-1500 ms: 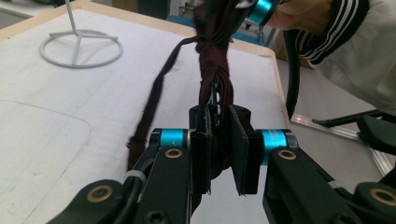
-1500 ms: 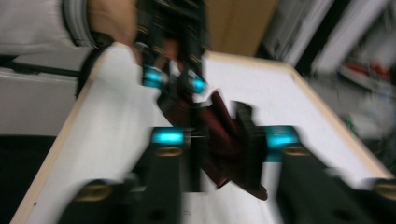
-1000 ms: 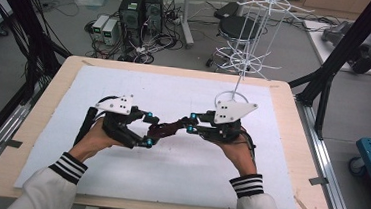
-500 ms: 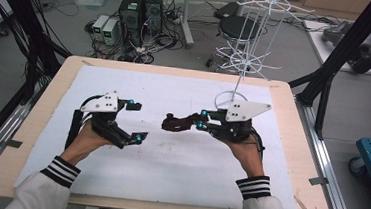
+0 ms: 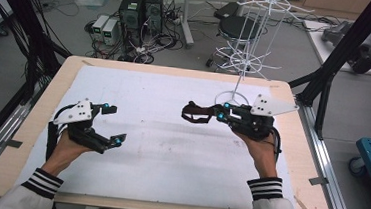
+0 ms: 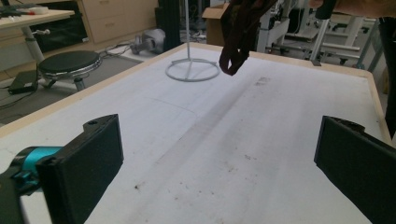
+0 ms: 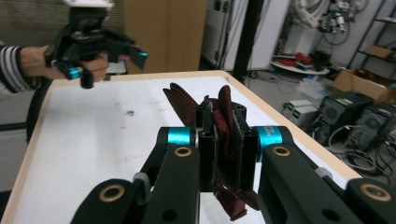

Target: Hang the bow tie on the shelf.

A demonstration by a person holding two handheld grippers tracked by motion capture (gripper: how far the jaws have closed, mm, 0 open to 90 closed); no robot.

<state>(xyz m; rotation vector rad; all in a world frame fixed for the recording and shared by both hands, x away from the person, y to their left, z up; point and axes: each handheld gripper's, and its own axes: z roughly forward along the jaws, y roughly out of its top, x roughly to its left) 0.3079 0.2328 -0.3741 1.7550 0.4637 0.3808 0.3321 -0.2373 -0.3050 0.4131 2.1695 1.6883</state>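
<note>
A dark red fabric strap (image 5: 195,113) hangs in the air from my right gripper (image 5: 220,111), which is shut on it above the right half of the table. In the right gripper view the strap (image 7: 224,112) is pinched between the pads of the right gripper (image 7: 227,154). My left gripper (image 5: 115,124) hovers over the left side, well apart from the strap; its jaws have just been opening and nothing is between them. In the left gripper view the left gripper (image 6: 219,163) stands wide open, the strap (image 6: 236,42) dangling far ahead.
A white wire rack stands on a ring base (image 5: 231,97) at the table's back right, just behind the right gripper. The white mat (image 5: 169,153) covers the wooden table (image 5: 297,183). Computers and cables lie on the floor behind.
The two grippers were together at the middle, both at the strap. The left one has let go, opened and drawn away to the left; the right one has carried the strap rightward.
</note>
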